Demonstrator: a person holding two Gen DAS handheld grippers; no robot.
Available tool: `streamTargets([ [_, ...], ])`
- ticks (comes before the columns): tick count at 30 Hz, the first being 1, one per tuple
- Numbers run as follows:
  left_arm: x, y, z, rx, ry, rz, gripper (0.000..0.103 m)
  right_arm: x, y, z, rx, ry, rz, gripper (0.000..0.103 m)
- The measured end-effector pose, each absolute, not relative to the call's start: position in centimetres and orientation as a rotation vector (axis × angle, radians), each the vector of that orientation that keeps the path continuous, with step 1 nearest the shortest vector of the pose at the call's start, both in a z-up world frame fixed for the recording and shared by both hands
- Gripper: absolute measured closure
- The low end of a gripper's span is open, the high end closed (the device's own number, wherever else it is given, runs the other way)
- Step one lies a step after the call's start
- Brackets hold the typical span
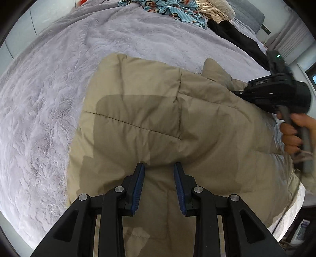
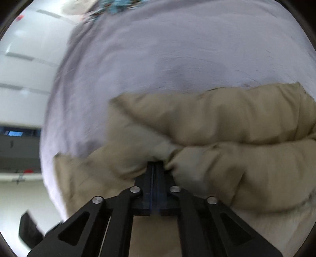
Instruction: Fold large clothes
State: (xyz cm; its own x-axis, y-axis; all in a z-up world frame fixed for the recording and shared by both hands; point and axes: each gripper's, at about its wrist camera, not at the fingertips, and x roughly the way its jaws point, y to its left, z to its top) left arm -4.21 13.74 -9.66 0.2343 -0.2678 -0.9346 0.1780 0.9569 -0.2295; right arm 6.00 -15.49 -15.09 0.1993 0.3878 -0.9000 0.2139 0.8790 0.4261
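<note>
A large beige padded jacket lies spread on a lilac fleece bedspread. My left gripper is open, its blue-padded fingers just above the jacket's near part, holding nothing. My right gripper shows at the jacket's right side in the left wrist view, held by a hand. In the blurred right wrist view the right gripper is shut on a fold of the jacket, with puffy cloth bunched around the fingertips.
At the far end of the bed lie a blue patterned garment, a cream striped one and a black one. The bed's edge runs along the right. White cabinet doors stand at the left in the right wrist view.
</note>
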Motion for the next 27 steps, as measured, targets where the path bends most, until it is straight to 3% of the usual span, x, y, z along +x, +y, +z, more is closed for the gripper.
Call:
streamTargets([
  [5, -4.0, 13.7, -9.7, -0.085, 1.308, -0.312, 0.07, 6.8, -17.6, -15.7, 0.499, 1.362, 0.063, 0.103],
  [13, -2.6, 14.2, -8.0, -0.076, 1.31, -0.295, 0.07, 3.6, -19.9, -10.0, 0.532, 1.25, -0.015, 0.103],
  [25, -2.3, 15.9, -5.5, -0.028, 1.302, -0.272, 0.069, -9.6, -17.0, -6.0, 0.556, 1.272, -0.07, 0.1],
  [26, -2.4, 15.9, -5.4, -0.023, 1.304, -0.27, 0.044, -10.4, -16.7, -6.0, 0.559, 1.275, -0.08, 0.1],
  [27, -2.5, 16.1, -5.2, -0.022, 1.303, -0.259, 0.008, -11.1, -16.5, -6.1, 0.568, 1.279, -0.089, 0.1],
])
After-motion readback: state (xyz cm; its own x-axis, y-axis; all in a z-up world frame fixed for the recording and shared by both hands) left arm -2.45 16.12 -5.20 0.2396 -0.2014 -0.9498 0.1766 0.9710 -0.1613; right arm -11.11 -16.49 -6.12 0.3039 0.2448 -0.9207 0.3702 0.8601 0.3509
